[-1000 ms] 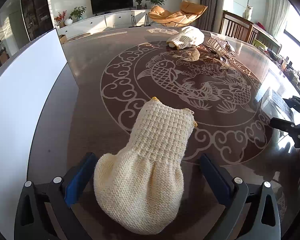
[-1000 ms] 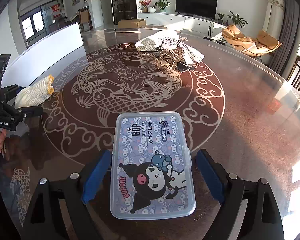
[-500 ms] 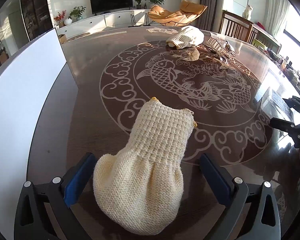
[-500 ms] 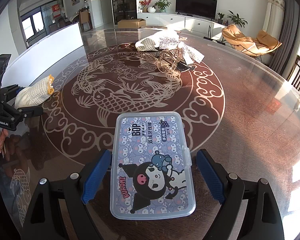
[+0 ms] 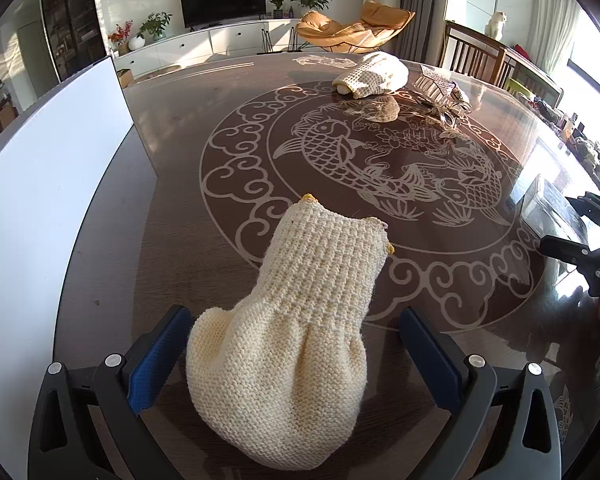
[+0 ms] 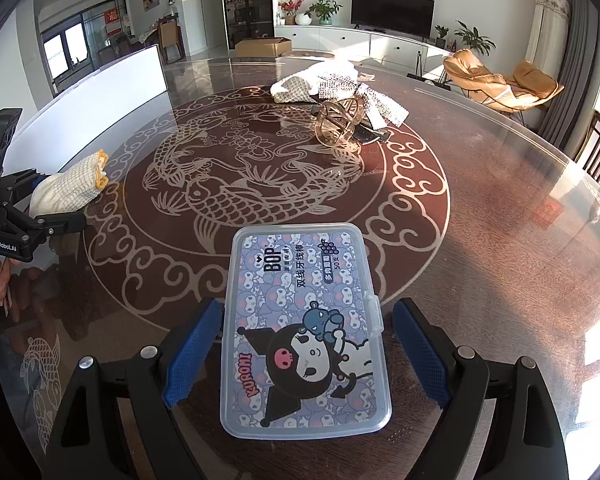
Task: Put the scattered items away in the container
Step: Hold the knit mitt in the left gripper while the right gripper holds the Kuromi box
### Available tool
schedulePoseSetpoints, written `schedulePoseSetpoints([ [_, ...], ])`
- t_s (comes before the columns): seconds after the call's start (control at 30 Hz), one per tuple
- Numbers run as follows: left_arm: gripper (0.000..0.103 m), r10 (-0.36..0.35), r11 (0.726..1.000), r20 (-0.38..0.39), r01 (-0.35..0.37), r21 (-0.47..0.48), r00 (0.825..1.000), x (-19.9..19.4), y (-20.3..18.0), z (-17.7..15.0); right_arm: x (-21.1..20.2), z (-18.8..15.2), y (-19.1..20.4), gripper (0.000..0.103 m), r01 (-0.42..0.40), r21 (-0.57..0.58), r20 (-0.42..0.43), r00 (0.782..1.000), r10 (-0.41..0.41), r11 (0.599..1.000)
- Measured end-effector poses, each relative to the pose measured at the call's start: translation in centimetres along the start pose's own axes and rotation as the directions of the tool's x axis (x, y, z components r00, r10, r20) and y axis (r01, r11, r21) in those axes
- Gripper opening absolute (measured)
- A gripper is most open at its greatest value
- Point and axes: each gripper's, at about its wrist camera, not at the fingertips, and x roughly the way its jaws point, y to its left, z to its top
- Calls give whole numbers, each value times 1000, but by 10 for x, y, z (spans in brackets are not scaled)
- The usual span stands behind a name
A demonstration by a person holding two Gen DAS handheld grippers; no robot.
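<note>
Left wrist view: the left gripper (image 5: 292,352) has its blue-padded fingers (image 5: 156,356) spread wide on either side of a cream knitted pouch with small yellow corner tips (image 5: 300,320). The pouch lies on a round dark brown glass-topped table with a pale carp and cloud pattern (image 5: 180,264); neither pad touches it. At the far side lie a second cream knitted piece (image 5: 374,74) and a clear glittering item (image 5: 440,86). A white board (image 5: 40,184) stands along the left. At the right edge the right gripper (image 5: 588,244) shows beside a clear box, its jaw gap unclear from here.

Right wrist view: the right gripper (image 6: 308,356) is spread wide around a clear plastic lidded box (image 6: 304,332), closed, lying flat on the table. Its printed lid reads "BOP", "KUROMI", Chinese characters and "50", with a black-hooded cartoon figure. Contents cannot be made out. At far left the left gripper (image 6: 56,204), marked "GenRobot.AI", flanks the knitted pouch (image 6: 68,188). Far off lies a clear amber hair claw (image 6: 338,126) beside patterned white cloths (image 6: 332,86).
</note>
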Motion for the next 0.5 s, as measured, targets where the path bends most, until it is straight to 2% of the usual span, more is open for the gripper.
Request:
schedulePoseSetpoints([
  [0.5, 103, 1, 1000, -1, -1, 2, 1000, 0, 1, 0, 0, 0, 0, 88, 0, 0, 0, 1000, 0, 1000],
])
